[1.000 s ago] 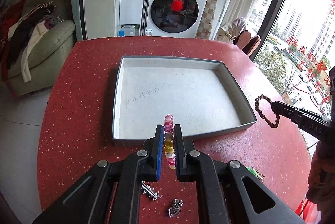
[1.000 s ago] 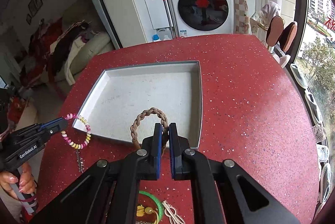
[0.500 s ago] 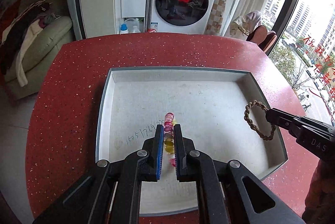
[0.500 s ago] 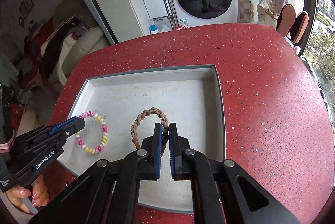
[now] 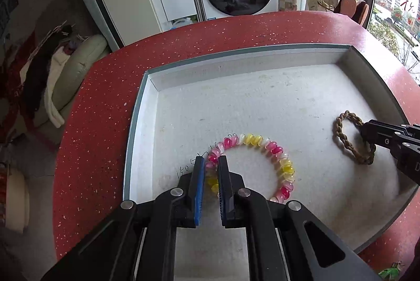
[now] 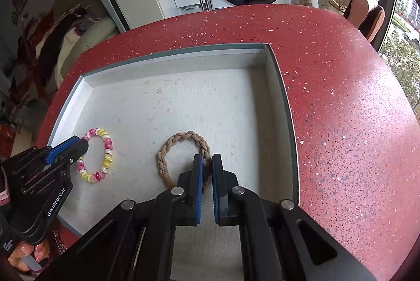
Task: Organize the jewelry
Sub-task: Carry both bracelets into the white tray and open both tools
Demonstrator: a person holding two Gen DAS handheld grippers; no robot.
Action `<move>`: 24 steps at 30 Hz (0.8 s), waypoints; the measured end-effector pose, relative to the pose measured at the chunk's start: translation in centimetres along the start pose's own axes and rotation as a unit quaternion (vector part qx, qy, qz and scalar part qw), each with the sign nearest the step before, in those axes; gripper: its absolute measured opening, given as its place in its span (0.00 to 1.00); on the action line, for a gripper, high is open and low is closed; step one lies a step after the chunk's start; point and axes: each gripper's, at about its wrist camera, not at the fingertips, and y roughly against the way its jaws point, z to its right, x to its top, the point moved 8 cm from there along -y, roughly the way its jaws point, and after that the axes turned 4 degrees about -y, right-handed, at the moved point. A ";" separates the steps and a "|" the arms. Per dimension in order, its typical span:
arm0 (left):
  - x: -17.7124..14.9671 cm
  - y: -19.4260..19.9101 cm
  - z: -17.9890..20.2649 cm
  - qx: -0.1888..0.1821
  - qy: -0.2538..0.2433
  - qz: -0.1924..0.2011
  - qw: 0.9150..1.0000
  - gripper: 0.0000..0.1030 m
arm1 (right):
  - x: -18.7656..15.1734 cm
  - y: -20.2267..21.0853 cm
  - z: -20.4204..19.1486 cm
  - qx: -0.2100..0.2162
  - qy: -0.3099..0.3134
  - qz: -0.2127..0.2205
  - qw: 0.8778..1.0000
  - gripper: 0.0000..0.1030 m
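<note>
- Pink, white and yellow beads make up the bracelet [image 5: 252, 165] that the left tool [image 5: 210, 163] grips by its near-left side; a second ago it hung edge-on over the red worktop [image 5: 86, 139] short of the grey tray [image 5: 139, 107], and now it lies almost flat on the tray floor near the tray's left wall.
- The braided brown ring [image 6: 183, 155] is pinched in the closed right tool [image 6: 207, 163]; it too has come from outside the tray to a spot inside, right of the bead bracelet and nearer the tray's right wall.
- Both pieces look delivered, so the likely next step is to let go and fetch more jewelry.
- The left wrist view alone shows handwritten digits on the tray floor beside the bracelet, and a green scrap beyond the tray's near right corner.
- The right wrist view alone shows the person's hand [image 6: 29, 254] on the left tool's handle, below the tray's near left corner.
</note>
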 end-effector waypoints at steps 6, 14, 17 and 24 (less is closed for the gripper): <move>0.1 1.7 -0.3 -0.007 0.016 0.025 1.000 0.28 | 0.0 1.3 -0.2 0.022 -0.009 0.010 1.000 0.50; 0.1 3.7 -1.2 -0.017 0.032 0.048 0.998 0.28 | 0.3 5.8 -1.0 0.049 -0.021 0.051 0.997 0.59; -0.4 4.7 -1.3 -0.030 0.038 0.054 0.997 0.28 | -0.1 7.6 -1.3 0.058 -0.023 0.063 0.996 0.67; -2.0 8.0 -2.4 -0.033 0.060 0.080 0.994 1.00 | -2.1 11.8 -1.6 0.073 -0.028 0.087 0.993 0.78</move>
